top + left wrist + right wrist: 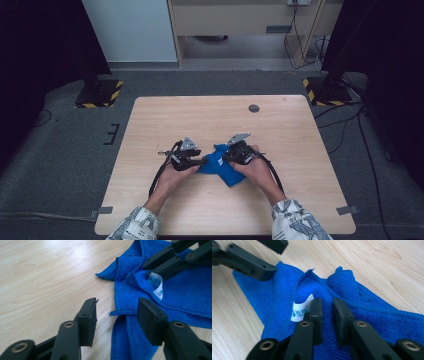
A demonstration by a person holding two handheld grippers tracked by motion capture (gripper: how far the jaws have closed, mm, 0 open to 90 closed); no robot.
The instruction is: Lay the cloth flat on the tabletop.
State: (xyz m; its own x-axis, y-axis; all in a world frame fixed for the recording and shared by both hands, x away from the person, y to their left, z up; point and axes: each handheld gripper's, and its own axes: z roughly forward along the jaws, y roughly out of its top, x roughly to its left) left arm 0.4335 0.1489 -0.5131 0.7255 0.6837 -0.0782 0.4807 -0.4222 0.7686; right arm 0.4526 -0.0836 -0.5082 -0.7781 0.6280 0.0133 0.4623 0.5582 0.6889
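A person seated at a light wooden table (165, 120) holds a two-jaw gripper in each hand, both meeting over a crumpled blue cloth (222, 167) near the middle of the table, toward the near edge.

The left gripper (117, 315) has its jaws set wide apart. The left gripper view shows them poised over the cloth's near hem, one jaw above bare wood and the other above blue fabric; whether either pad touches the cloth is hard to judge.

The right gripper (327, 312) has its jaws drawn close, with a narrow gap between them, pressed onto a raised fold of the cloth. They seem to pinch the fabric, though the grip itself is hidden by the fold.

The gripper views reveal a small white label (300, 310) sewn into the cloth, lying just beside one right jaw; the high view is too distant to show it. The high view shows patterned sleeves (140, 225), grey carpet (65, 150), striped black-and-yellow stand bases (100, 93) and pale furniture (240, 20) beyond the far edge.
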